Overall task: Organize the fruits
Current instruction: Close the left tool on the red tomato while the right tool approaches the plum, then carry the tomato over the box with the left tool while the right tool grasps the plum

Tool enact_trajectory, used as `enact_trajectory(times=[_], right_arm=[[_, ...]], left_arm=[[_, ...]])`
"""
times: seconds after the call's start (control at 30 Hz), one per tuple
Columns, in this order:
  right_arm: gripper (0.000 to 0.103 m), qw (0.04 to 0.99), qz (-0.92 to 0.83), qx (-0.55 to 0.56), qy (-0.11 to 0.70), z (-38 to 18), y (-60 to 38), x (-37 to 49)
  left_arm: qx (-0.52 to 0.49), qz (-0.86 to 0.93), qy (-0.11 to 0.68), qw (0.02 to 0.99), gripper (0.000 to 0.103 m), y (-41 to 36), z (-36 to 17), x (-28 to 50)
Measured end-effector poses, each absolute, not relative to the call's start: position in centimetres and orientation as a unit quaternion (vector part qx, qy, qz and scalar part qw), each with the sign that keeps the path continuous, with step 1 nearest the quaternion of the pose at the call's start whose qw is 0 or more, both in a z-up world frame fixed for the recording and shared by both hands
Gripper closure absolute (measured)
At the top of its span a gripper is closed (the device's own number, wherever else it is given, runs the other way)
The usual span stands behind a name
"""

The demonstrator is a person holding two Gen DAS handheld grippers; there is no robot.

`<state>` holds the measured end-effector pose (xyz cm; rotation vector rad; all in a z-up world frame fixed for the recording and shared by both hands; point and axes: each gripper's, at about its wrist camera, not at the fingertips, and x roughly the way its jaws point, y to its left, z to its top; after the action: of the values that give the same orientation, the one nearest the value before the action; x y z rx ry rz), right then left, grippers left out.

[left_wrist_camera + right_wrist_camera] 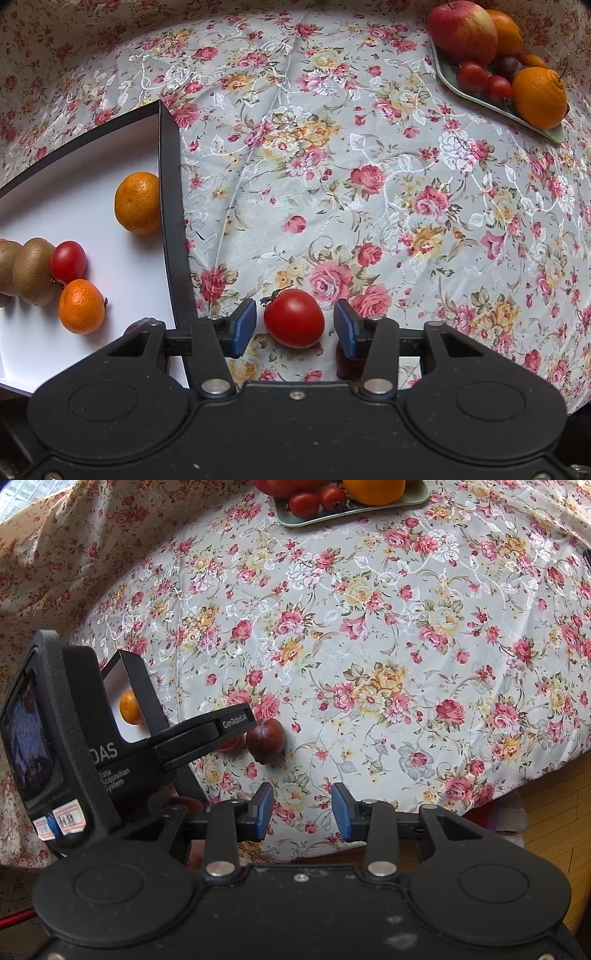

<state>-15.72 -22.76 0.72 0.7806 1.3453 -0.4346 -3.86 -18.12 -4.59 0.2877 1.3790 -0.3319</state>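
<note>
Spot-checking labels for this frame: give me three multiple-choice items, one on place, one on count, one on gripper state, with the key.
1. Where is the tomato nearest the left gripper?
A. in the white box
B. on the tablecloth between the gripper's fingers
C. on the green tray

2. How many orange citrus fruits lie in the white box?
A. two
B. none
C. five

3. The right gripper is:
A. shut on a plum
B. shut on a tomato
C. open and empty

Key: 1 B, it sits on cloth with a gap to each pad; 2 A, two show in the left wrist view; 3 C, only floral cloth shows between its fingers.
</note>
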Motion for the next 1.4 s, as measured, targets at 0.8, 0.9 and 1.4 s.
enact_trajectory(times=[0.8, 0.9, 1.4], right_arm=[[0.065, 0.683, -0.208, 0.353, 0.605, -0.6, -22.8, -14.8], [0.065, 0.681, -0.209, 0.348, 0.609, -1.2, -22.4, -14.6], [0.066, 0.696, -0.193, 0.341, 0.602, -2.2, -19.9, -11.5]], left_arm=[[0.098, -0.138, 0.583, 0.795, 0.059, -16.2, -0.6, -1.6], [0.094, -0.135, 0.574, 0.802, 0.059, -15.6, 0.4, -1.5], [0.072, -0.128, 0.556, 0.818, 0.059, -11.8, 3.2, -0.8]])
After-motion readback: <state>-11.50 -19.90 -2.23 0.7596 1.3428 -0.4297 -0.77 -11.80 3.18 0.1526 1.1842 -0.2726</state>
